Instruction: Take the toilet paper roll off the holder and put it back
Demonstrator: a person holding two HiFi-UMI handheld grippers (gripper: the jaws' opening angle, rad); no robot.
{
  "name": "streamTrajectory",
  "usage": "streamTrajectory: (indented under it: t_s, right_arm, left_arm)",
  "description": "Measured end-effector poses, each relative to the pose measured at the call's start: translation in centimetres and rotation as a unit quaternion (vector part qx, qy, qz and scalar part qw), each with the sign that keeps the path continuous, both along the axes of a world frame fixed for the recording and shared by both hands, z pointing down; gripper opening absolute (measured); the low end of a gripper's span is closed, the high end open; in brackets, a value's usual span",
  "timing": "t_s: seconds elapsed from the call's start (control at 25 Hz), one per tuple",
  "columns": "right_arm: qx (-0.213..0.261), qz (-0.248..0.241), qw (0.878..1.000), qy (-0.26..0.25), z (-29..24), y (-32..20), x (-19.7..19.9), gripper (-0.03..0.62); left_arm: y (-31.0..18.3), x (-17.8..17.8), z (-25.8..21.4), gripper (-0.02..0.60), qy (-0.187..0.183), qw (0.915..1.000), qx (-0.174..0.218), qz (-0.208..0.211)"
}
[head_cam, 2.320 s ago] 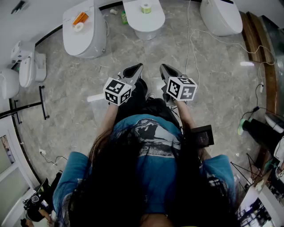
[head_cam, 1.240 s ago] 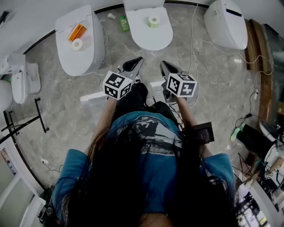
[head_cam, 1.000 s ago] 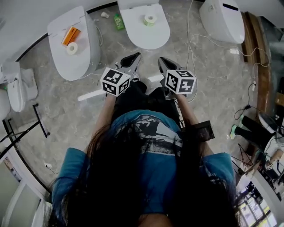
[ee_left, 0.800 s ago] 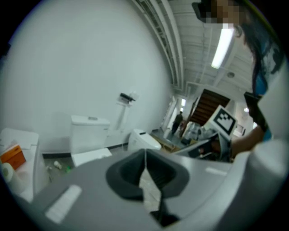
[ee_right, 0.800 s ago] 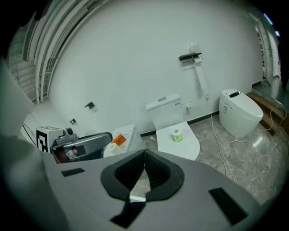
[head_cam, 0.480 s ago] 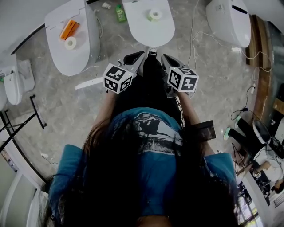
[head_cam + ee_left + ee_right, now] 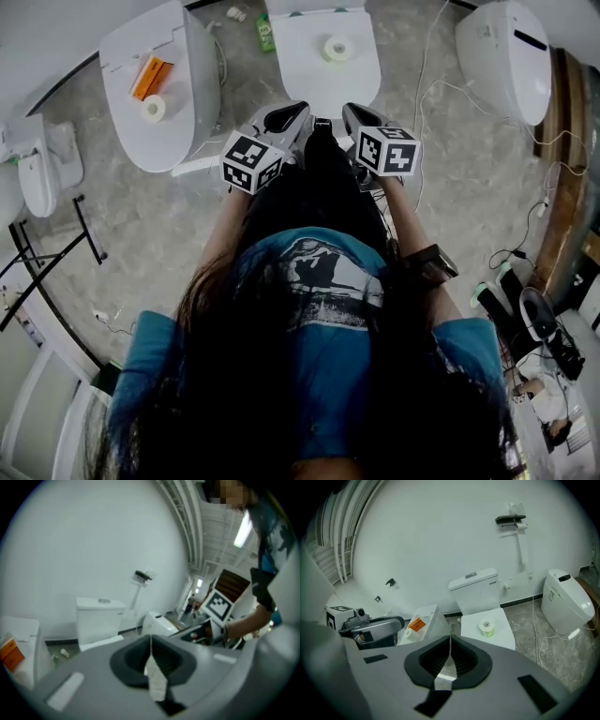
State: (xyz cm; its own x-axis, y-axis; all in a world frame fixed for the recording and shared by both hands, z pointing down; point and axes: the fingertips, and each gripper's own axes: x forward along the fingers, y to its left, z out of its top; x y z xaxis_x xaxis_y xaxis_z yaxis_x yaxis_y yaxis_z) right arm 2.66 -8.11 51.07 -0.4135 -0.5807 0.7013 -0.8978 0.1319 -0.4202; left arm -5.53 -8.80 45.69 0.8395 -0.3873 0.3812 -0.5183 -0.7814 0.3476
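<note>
A toilet paper roll (image 7: 336,49) (image 7: 486,627) stands on end on the shut lid of the middle toilet (image 7: 323,80) (image 7: 499,637). High on the white wall above its tank hangs a black holder (image 7: 511,521) (image 7: 143,576) with something white on top. My left gripper (image 7: 292,111) (image 7: 151,637) and right gripper (image 7: 352,112) (image 7: 450,637) hover side by side just short of that toilet's front rim, both shut and holding nothing. Neither touches the roll.
A left toilet (image 7: 187,122) carries an orange box (image 7: 145,77) (image 7: 417,624) and a second roll (image 7: 153,108). Another toilet (image 7: 511,56) stands at right. Cables (image 7: 422,75) trail over the marble floor, a green bottle (image 7: 265,36) lies by the wall, and a black rack (image 7: 47,253) stands at left.
The person has walked up to the middle toilet. Both grippers have come forward and lower, from open floor to just short of its front rim. Their jaws stay shut.
</note>
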Motion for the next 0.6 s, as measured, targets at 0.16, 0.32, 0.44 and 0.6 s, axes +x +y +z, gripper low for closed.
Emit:
streamTrajectory:
  t_s: [0.16, 0.32, 0.44, 0.6]
  right_arm:
    - [-0.014, -0.039, 0.999, 0.019, 2.9, -4.5, 1.9, 0.017]
    - [-0.024, -0.055, 0.998, 0.028, 6.5, -8.6, 3.8, 0.018]
    - [-0.036, -0.089, 0.995, 0.04, 10.1, -11.1, 4.3, 0.144]
    - [-0.018, -0.172, 0.981, 0.086, 15.0, -14.0, 4.4, 0.221]
  left_arm:
    - [-4.5, 1.8, 1.3, 0.0, -0.008, 0.9998, 0.0, -0.016]
    - [-8.4, 3.3, 3.6, 0.0, -0.013, 0.9993, -0.005, -0.036]
    - [-10.6, 3.5, 6.4, 0.0, -0.023, 0.9983, -0.023, -0.048]
    - [-13.3, 3.9, 10.1, 0.0, -0.037, 0.9973, -0.039, -0.05]
